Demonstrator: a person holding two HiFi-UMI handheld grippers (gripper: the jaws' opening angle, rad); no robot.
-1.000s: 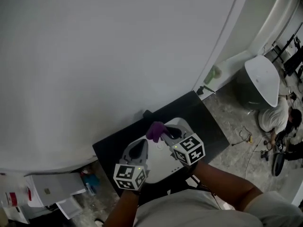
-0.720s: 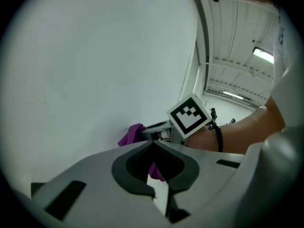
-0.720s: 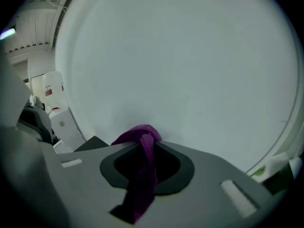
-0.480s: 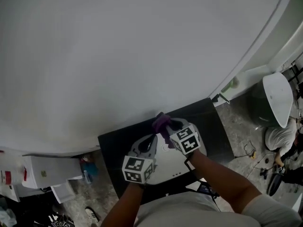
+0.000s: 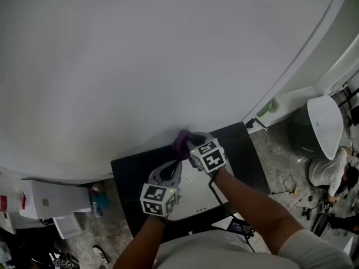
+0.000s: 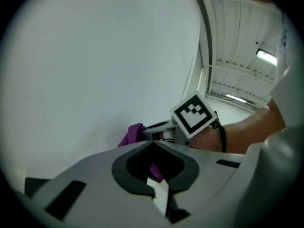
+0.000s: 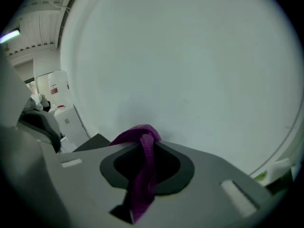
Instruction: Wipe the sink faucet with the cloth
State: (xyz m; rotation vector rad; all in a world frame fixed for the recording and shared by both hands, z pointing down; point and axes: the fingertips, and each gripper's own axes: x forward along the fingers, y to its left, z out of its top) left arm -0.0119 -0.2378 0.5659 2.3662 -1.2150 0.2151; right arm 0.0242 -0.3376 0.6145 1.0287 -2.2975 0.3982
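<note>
My right gripper [image 5: 188,144] is shut on the purple cloth [image 5: 182,140] at the back edge of the white sink [image 5: 197,198], close to the white wall. In the right gripper view the cloth [image 7: 142,175] runs down between the jaws of that gripper [image 7: 147,140] and bunches over their tips. My left gripper [image 5: 168,171] is over the sink just in front, and its jaws meet [image 6: 153,142] with nothing between them. From it I see the cloth [image 6: 132,133] and the right gripper's marker cube [image 6: 192,115] ahead. The faucet is hidden behind cloth and grippers.
The sink sits in a black counter [image 5: 128,178] against a broad white wall [image 5: 157,55]. A white cabinet [image 5: 50,199] stands on the floor at left. At right are a grey bin with a white lid [image 5: 321,116], a green bottle [image 5: 271,106] and a seated person [image 5: 343,175].
My right gripper has carried the cloth away from me, up to the wall at the back of the sink. The left gripper stays over the sink, still shut.
</note>
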